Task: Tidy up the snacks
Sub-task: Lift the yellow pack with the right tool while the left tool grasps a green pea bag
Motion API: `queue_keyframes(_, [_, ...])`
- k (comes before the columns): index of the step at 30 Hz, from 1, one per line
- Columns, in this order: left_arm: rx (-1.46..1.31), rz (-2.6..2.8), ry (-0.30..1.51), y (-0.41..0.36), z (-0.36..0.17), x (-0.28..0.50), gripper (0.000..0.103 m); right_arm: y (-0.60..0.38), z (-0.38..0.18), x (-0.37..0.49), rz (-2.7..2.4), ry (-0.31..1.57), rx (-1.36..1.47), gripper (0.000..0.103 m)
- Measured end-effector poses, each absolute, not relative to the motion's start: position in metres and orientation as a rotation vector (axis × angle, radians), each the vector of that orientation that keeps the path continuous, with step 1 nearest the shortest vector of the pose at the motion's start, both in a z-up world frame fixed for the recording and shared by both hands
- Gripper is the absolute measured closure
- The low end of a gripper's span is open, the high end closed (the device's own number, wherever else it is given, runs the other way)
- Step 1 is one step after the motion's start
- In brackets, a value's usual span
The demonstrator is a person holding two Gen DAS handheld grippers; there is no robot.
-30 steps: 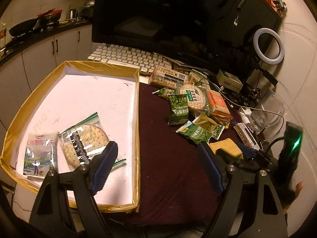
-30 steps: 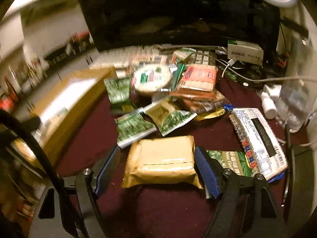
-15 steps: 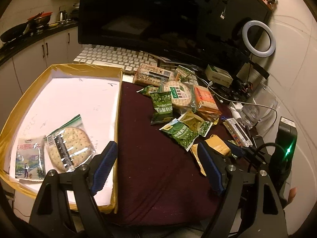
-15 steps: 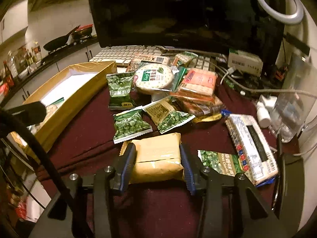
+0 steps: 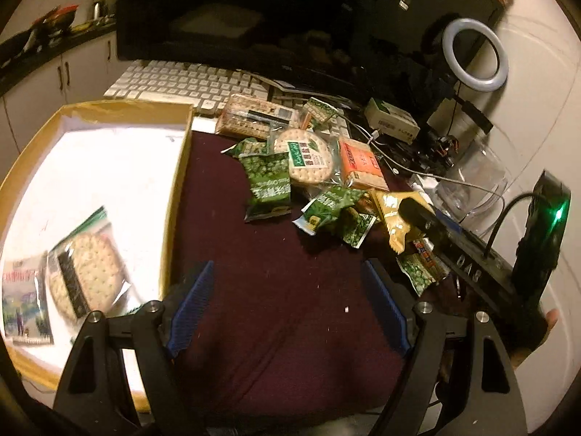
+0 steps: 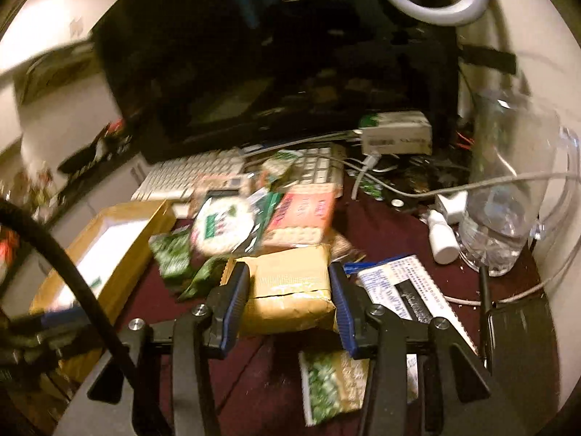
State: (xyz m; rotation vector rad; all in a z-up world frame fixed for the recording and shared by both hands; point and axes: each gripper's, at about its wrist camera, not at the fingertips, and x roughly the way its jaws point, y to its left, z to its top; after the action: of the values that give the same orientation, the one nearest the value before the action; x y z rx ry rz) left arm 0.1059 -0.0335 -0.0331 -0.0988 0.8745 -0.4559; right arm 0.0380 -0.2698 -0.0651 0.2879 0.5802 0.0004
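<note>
My right gripper [image 6: 288, 292] is shut on a yellow snack packet [image 6: 290, 290] and holds it lifted above the maroon cloth; the packet also shows in the left wrist view [image 5: 394, 214]. My left gripper [image 5: 288, 305] is open and empty over the cloth, beside the cardboard tray [image 5: 178, 167]. The tray holds a round cracker pack [image 5: 87, 276] and a small picture packet [image 5: 23, 305]. A pile of snacks lies further back: green pea packets [image 5: 268, 185], a round cracker pack [image 5: 308, 161] and an orange pack [image 5: 361, 163].
A white keyboard [image 5: 181, 85] and dark monitor [image 5: 254, 18] stand behind the pile. A clear jug [image 6: 508, 196], white bottle [image 6: 443, 239], cables, a small box [image 6: 397, 132] and a ring light [image 5: 474, 60] crowd the right side. A blue-white pack [image 6: 406, 294] lies right of my right gripper.
My right gripper closed on the yellow packet and lifted it off the cloth. My left gripper shifted right, away from the tray, staying open.
</note>
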Motion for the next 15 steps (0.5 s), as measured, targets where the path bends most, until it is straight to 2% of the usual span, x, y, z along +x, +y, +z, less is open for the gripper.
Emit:
queue_keyframes(10, [0.097, -0.536, 0.899, -0.095, -0.053, 0.132, 0.020, -0.300, -0.082, 0.038, 0.023, 0.556, 0.498, 0.059])
queue_keyframes(15, [0.057, -0.625, 1.016, -0.124, -0.068, 0.156, 0.021, -0.299, -0.080, 0.036, 0.039, 0.541, 0.498, 0.058])
